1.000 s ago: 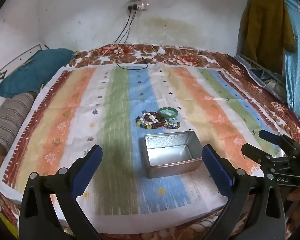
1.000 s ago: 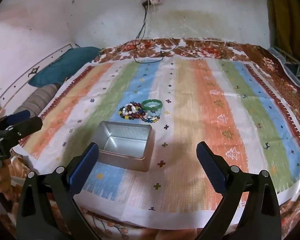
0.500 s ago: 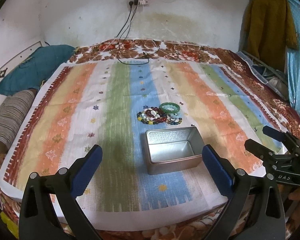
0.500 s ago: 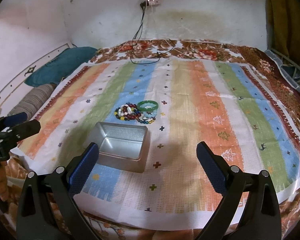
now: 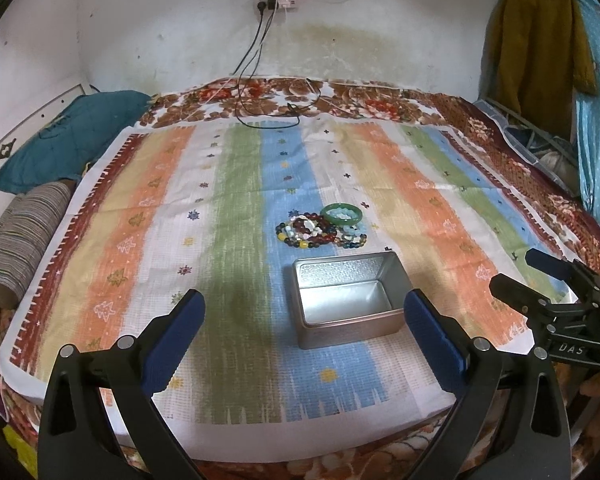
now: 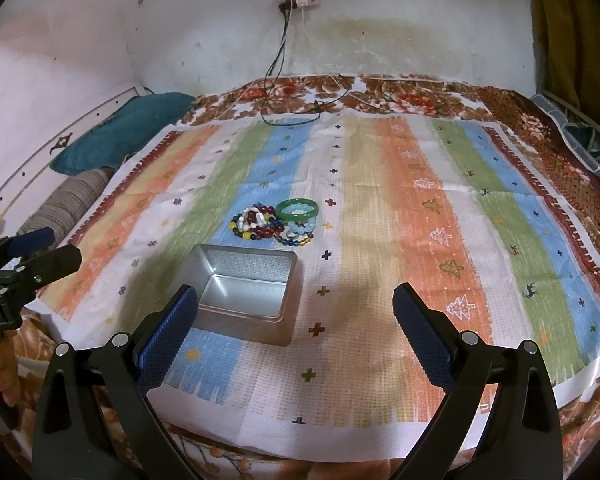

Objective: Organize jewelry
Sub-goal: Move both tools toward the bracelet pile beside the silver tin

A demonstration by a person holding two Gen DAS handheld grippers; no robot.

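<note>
A pile of bead bracelets (image 5: 320, 234) with a green bangle (image 5: 342, 213) lies mid-cloth; it also shows in the right wrist view (image 6: 270, 226), bangle (image 6: 297, 208). An open, empty silver tin box (image 5: 346, 300) sits just in front of the pile, also seen in the right wrist view (image 6: 246, 292). My left gripper (image 5: 304, 332) is open and empty, near the bed's front edge, before the box. My right gripper (image 6: 296, 328) is open and empty, to the right of the box. Each gripper shows in the other's view: the right (image 5: 540, 280), the left (image 6: 32, 252).
A striped cloth (image 5: 228, 208) covers a floral bedspread. A teal pillow (image 5: 72, 136) and a striped bolster (image 5: 20, 244) lie at the left. Charger cables (image 5: 268, 112) hang from a wall socket onto the bed's far end. Clothes (image 5: 540, 40) hang at the right.
Both cameras tilted or moved so the box and jewelry sit slightly lower in view. Both grippers stay open and nothing was touched.
</note>
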